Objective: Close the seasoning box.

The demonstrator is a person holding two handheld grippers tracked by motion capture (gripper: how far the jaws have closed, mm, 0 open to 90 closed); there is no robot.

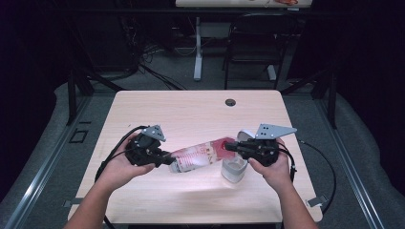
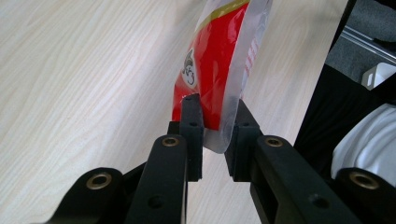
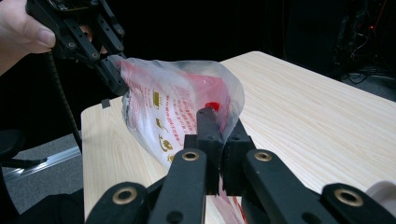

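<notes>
table [image 1: 143, 109] | pouch [image 1: 200, 156] stretched between left tool [image 1: 165, 160] and right tool [image 1: 229, 146]

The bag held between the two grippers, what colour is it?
The bag is clear plastic with red printing and a yellow strip, best seen in the left gripper view.

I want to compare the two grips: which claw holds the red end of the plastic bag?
The right claw holds the red end of the plastic bag; the left claw grips the paler, clearer end.

We see a clear plastic bag [image 1: 200, 156] printed in red and white, with contents we cannot make out, stretched sideways above the table's [image 1: 191, 109] near half, one end pinched at each side.
</notes>
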